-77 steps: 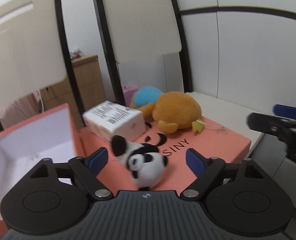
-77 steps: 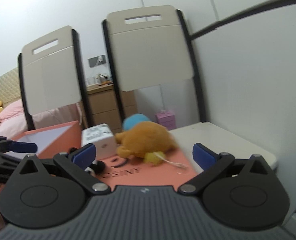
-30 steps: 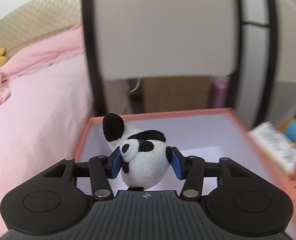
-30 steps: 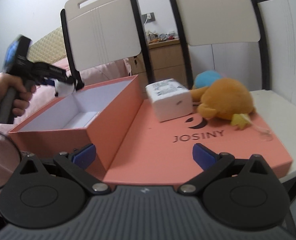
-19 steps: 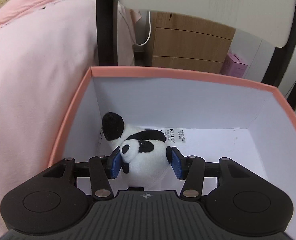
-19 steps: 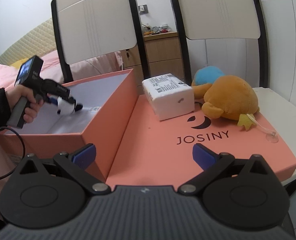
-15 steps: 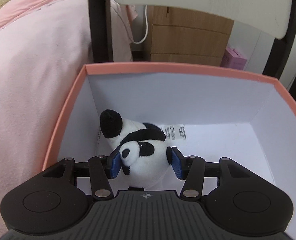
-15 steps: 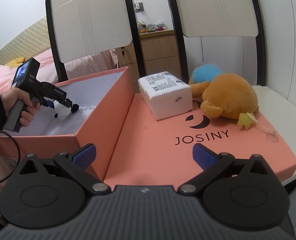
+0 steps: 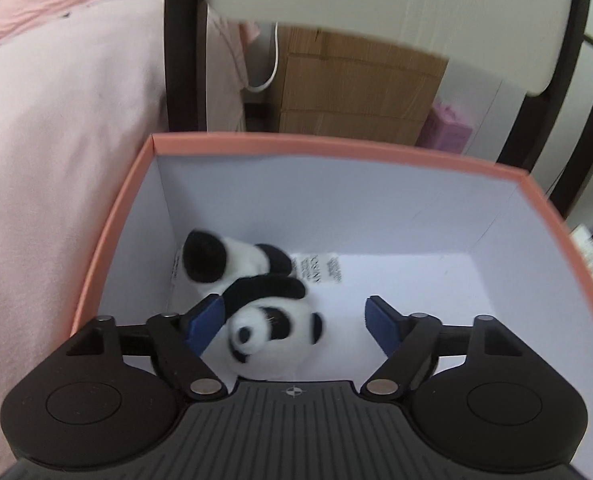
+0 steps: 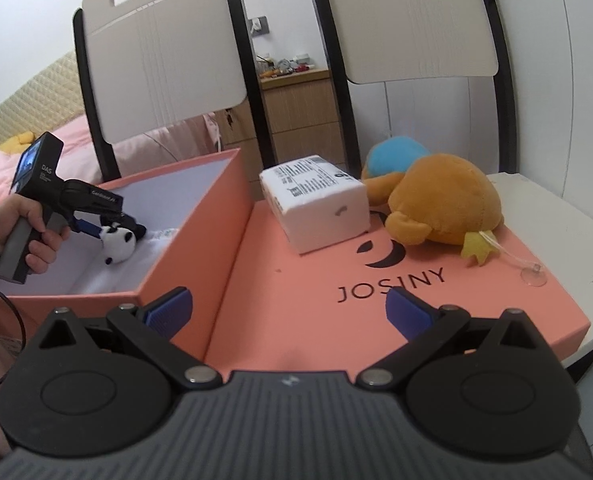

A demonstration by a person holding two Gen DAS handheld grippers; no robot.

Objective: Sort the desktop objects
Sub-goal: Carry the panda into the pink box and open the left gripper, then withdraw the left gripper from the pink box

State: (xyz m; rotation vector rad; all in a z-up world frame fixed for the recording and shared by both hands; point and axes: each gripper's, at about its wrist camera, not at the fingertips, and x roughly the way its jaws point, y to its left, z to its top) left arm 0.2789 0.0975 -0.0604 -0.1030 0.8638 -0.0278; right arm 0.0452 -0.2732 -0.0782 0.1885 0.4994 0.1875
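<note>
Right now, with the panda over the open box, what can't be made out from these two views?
- Whether the panda rests on the box floor: its underside is hidden by the left gripper body in the left wrist view, too small in the right.
- The label on the box floor: blurred.
- White parcel print: too small.
- Orange plush face: turned away.

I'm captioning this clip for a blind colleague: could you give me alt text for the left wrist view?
The left hand-held gripper, jaws open, hangs over a small panda plush inside a white-lined pink box. Behind the box stand a chair back and pink bedding.
</note>
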